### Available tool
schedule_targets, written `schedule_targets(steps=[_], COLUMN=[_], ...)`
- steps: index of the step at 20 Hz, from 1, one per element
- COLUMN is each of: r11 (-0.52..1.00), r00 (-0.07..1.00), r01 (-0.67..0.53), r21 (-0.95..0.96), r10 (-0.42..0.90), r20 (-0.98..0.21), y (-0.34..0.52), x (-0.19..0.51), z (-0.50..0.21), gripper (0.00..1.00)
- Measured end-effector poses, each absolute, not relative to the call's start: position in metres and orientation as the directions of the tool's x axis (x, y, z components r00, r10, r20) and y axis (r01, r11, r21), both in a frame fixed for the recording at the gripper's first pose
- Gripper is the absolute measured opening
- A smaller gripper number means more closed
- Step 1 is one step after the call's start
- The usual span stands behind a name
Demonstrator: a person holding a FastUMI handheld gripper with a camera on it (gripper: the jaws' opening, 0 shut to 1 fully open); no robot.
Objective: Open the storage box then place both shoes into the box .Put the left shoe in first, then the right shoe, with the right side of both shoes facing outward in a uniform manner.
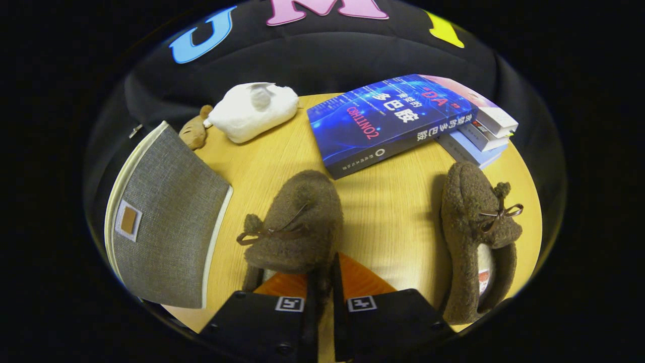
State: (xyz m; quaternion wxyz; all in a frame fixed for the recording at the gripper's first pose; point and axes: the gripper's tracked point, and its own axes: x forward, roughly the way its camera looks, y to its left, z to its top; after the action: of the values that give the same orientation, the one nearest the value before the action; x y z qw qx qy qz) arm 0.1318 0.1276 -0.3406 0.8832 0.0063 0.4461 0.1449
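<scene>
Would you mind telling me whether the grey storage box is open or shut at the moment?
Shut: the storage box shows its flat grey lid, and both shoes lie outside. The tool pinches the nearer shoe.

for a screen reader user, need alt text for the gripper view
The gripper has its fingers pinched on the heel of a brown fuzzy shoe on a wooden table. A second shoe, grey storage box and stacked books surround it.
</scene>
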Motion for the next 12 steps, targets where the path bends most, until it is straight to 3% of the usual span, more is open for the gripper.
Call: schedule_targets(steps=[4, 12], r11=[0.957, 0.958], r00=[0.549, 0.559], r01=[-0.239, -0.241], r21=[0.167, 0.158], r10=[0.275, 0.27], r20=[-0.789, -0.784], y=[0.13, 0.131], x=[0.135, 0.129], z=[-0.342, -0.323], gripper=[0.07, 0.05])
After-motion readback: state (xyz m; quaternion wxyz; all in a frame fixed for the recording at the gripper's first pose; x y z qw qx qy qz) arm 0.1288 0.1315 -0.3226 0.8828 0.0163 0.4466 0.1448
